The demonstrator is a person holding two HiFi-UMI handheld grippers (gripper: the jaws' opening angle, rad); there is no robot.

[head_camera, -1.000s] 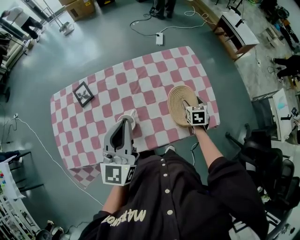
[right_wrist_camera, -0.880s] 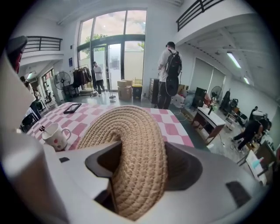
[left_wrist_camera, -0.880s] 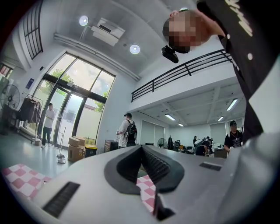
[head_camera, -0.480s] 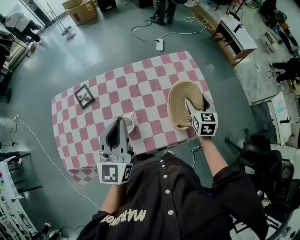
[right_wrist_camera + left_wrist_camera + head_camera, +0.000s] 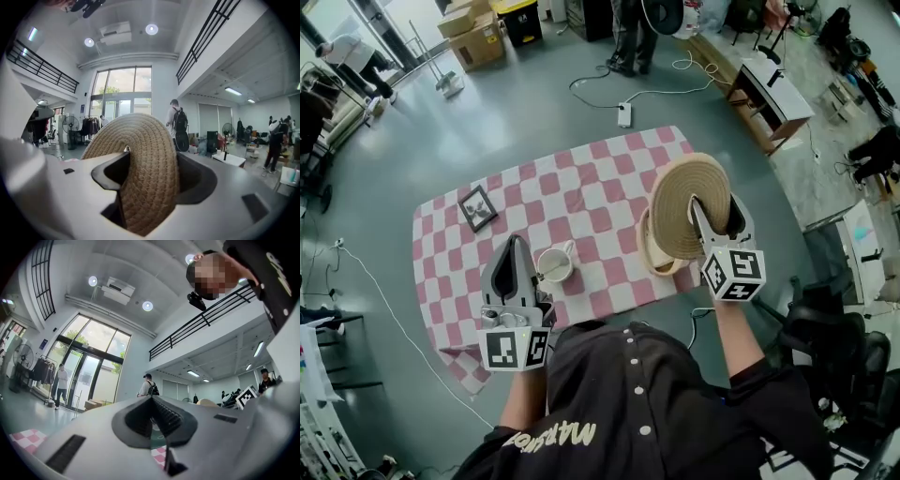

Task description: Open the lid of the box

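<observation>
A round woven rope lid (image 5: 680, 202) stands tilted on edge above the table's right side, and my right gripper (image 5: 715, 208) is shut on its rim. In the right gripper view the lid (image 5: 140, 140) fills the gap between the jaws of the right gripper (image 5: 150, 176). Below it, part of the woven box (image 5: 648, 251) shows on the checked cloth (image 5: 591, 187). My left gripper (image 5: 517, 248) hovers at the table's front left, shut with nothing in it. Its pads meet at the tip in the left gripper view (image 5: 151, 401).
A white cup (image 5: 554, 264) sits just right of the left gripper. A small picture frame (image 5: 478, 208) lies at the cloth's far left. On the floor are a power strip (image 5: 623, 114), cables and cardboard boxes (image 5: 476, 42). A desk (image 5: 773, 80) stands at right.
The right gripper has lifted the woven lid up off the box and tipped it more upright. The left gripper has drawn back slightly to the left of the cup.
</observation>
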